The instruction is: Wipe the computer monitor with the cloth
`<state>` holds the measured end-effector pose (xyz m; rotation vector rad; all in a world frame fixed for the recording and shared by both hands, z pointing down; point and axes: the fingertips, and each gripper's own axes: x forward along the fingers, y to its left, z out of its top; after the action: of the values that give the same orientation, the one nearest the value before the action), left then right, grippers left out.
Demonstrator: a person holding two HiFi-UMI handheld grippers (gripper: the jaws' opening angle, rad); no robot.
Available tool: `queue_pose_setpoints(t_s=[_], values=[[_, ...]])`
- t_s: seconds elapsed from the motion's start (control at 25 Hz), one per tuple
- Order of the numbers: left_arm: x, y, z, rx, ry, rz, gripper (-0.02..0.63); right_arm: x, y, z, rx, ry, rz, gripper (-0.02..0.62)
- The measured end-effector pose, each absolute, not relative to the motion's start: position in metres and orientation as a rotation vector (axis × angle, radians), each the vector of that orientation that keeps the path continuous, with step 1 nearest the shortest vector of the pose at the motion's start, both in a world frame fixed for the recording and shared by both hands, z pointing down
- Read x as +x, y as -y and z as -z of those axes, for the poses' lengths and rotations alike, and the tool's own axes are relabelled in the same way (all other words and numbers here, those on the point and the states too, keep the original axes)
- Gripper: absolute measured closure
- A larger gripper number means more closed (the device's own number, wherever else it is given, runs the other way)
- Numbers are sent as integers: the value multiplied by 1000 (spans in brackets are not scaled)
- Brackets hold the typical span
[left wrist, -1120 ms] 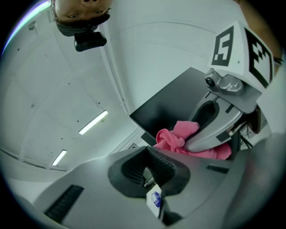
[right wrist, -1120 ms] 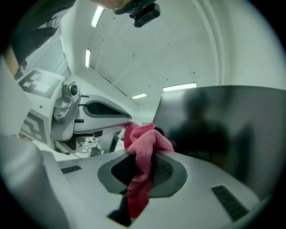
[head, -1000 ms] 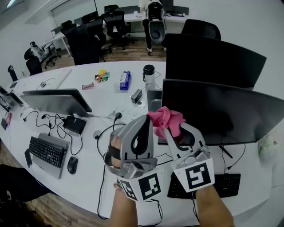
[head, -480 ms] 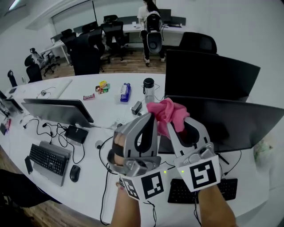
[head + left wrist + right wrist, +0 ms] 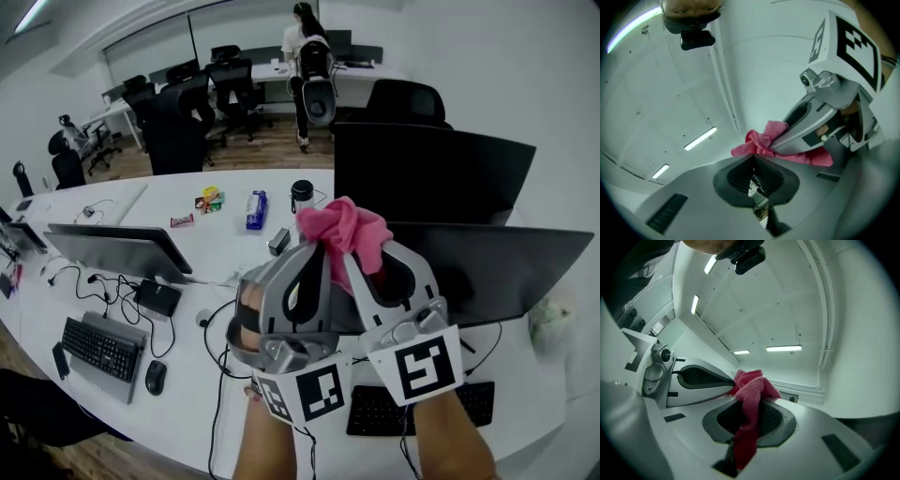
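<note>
A pink cloth [image 5: 343,228] is bunched up in the air in front of the near black monitor [image 5: 497,267]. My right gripper [image 5: 354,246] is shut on it, and in the right gripper view the cloth [image 5: 751,391] hangs down between the jaws. My left gripper [image 5: 323,247] is shut with its tips against the cloth's [image 5: 757,144] left edge and seems to pinch it. Both grippers point upward, tip to tip. A second dark monitor [image 5: 427,169] stands behind the near one.
On the white desk there is a black keyboard [image 5: 412,412] below the near monitor. Another monitor [image 5: 117,246], a keyboard [image 5: 94,342], a mouse [image 5: 155,376] and cables lie at the left. A bottle [image 5: 301,196] and snack packs [image 5: 255,209] sit farther back. A person [image 5: 302,47] stands among office chairs.
Both grippers have risen together with the cloth, from the near monitor's lower part to its top edge. The jaws stayed shut.
</note>
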<state>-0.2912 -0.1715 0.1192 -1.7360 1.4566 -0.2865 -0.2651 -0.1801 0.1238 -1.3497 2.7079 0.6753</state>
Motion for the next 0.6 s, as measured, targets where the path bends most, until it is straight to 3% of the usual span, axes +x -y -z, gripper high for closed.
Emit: queue_pose_setpoints(t_s=[0.6], values=[[-201,159,-108,-1771,-1427,263,603,-147,180,-125,-1491,-2634,-599,532]])
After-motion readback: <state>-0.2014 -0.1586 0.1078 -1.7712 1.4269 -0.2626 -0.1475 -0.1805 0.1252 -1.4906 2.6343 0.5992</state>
